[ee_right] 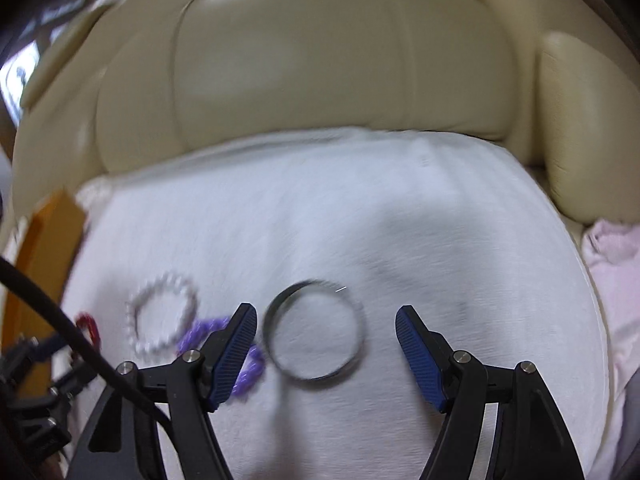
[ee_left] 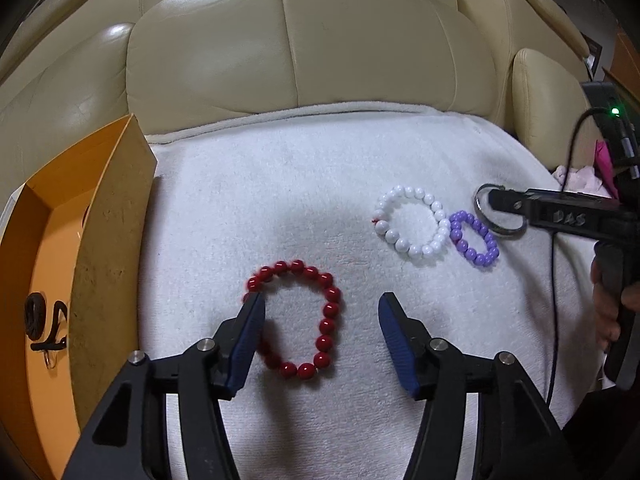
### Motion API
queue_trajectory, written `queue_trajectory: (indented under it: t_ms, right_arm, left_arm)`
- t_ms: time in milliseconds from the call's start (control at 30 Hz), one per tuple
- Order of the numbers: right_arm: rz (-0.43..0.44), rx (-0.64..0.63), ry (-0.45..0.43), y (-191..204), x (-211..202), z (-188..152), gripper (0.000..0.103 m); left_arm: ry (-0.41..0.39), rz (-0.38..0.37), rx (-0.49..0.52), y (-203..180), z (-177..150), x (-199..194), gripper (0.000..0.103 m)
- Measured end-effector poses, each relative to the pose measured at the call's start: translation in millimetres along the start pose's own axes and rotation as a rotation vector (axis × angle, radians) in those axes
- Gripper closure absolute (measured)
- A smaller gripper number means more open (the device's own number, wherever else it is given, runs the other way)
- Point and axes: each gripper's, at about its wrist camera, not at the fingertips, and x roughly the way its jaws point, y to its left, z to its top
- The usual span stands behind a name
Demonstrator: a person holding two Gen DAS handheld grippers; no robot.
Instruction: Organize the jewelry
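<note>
A red bead bracelet [ee_left: 304, 318] lies on the white towel [ee_left: 304, 184]. My left gripper [ee_left: 322, 304] is open just above it, with the left finger over the bracelet's left side. A white bead bracelet [ee_left: 412, 226] and a small purple one [ee_left: 474, 238] lie further right, touching each other. A silver metal bangle [ee_right: 314, 330] lies beside them; my right gripper [ee_right: 326, 316] is open around it, and its tip shows in the left wrist view [ee_left: 494, 200]. The right wrist view is blurred.
An orange box [ee_left: 52, 240] stands open at the towel's left edge, with a dark cord item [ee_left: 40, 320] inside. Cream leather sofa cushions [ee_left: 304, 48] rise behind the towel. Pink cloth [ee_right: 612, 248] lies at the right.
</note>
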Motion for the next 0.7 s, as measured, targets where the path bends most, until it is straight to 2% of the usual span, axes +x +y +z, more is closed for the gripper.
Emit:
queue_trajectory:
  t_ms: [133,233,333,400,433,467,633,700]
  right_arm:
    - [-0.11,-0.036,0.016,21,12,-2,0.028]
    - [-0.165,-0.073,0.017,30,18,-4,0.026]
    - [-0.193,-0.115,0.002,35,20,-8,0.026]
    - [-0.19,-0.106,-0.005,29,17,-9,0.037]
    - [-0.189,-0.102,-0.008,25,15,-9,0.039]
    - [-0.179,-0.094,-0.008,18,15,-8,0.039]
    - [-0.168,-0.049,-0.017,-8,11,-6,0.039]
    - [-0.17,-0.017,-0.022,-23,8,-5,0.039]
  left_arm:
    - [0.016,0.007,0.001,-3,0,6,0.042]
    - [0.013,-0.015,-0.019,-2,2,7,0.037]
    - [0.004,-0.021,-0.017,-1,3,8,0.037]
    - [-0.002,-0.032,-0.023,3,2,8,0.038]
    - [-0.009,-0.034,-0.024,4,2,7,0.045]
    - [-0.012,-0.032,-0.02,5,2,7,0.058]
    - [-0.019,-0.033,-0.02,9,0,6,0.084]
    - [-0.021,-0.039,-0.032,10,0,5,0.089]
